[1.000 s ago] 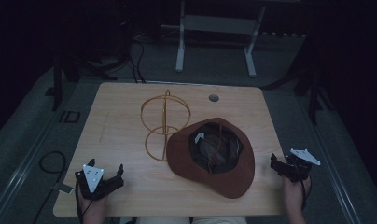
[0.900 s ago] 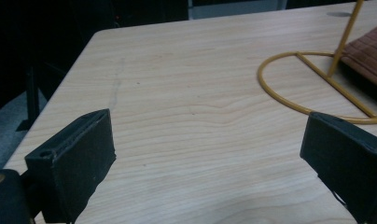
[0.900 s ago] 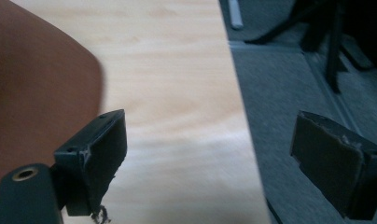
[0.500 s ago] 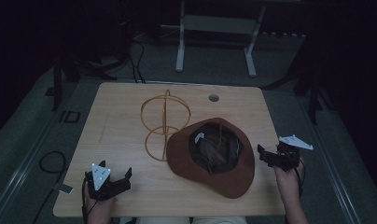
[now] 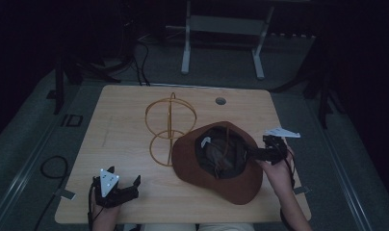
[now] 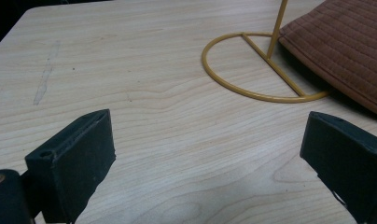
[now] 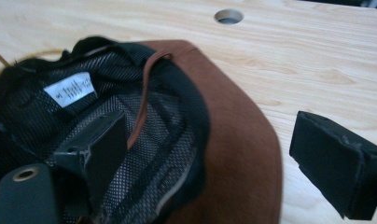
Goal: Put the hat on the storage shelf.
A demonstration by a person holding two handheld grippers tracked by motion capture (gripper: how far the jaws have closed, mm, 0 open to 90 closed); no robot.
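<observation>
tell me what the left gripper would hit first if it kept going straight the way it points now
Probably the yellow wire stand's base ring, with the brown hat's brim just past it. The left gripper is open over bare table; depth is uncertain.

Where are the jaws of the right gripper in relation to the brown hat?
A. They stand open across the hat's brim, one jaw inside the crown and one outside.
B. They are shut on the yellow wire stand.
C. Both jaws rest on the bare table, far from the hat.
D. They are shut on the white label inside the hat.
A: in the right gripper view the right gripper is open, with one jaw over the hat's black mesh lining and the other beyond the brim, above the table.
</observation>
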